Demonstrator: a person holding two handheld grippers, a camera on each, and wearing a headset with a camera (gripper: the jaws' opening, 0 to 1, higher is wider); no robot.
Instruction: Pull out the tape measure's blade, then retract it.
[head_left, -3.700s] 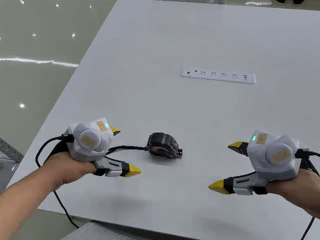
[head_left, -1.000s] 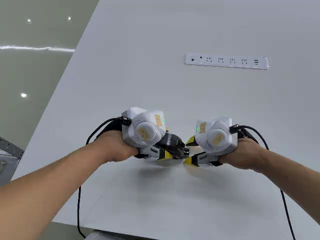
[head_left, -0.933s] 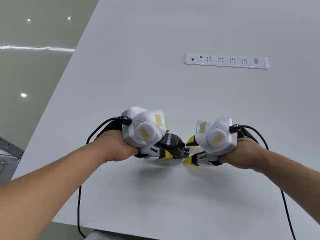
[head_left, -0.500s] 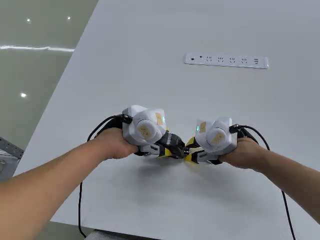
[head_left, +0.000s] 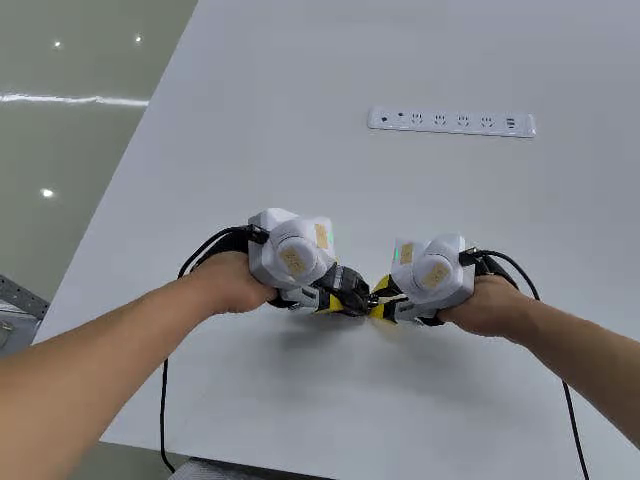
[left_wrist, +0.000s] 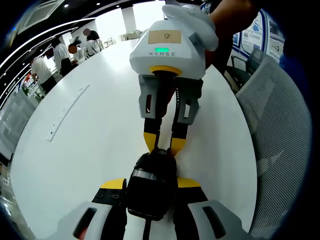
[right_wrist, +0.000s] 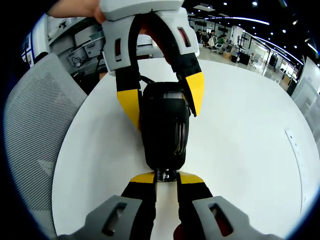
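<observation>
A black tape measure (head_left: 349, 285) rests on the white table (head_left: 300, 120) between my two grippers. My left gripper (head_left: 334, 299) is shut on its case, and the left gripper view has the case (left_wrist: 150, 187) clamped between the yellow tips. From the opposite side my right gripper (head_left: 378, 301) is shut on the blade's end hook (right_wrist: 165, 174) at the case mouth. In the right gripper view the case (right_wrist: 165, 125) lies straight ahead, with the left gripper (right_wrist: 162, 100) gripping its sides. The right gripper (left_wrist: 162, 145) pinches the front of the case in the left gripper view. No length of blade shows.
A white power strip (head_left: 452, 122) lies further back on the table. Black cables (head_left: 205, 250) trail from both grippers towards the near table edge (head_left: 250, 450). A grey mesh chair (left_wrist: 280, 140) stands beside the table, and people are far behind.
Earlier both grippers stood open, apart from the tape measure. The left one closed on the case. Over the last second the right one closed in and shut on the blade's end.
</observation>
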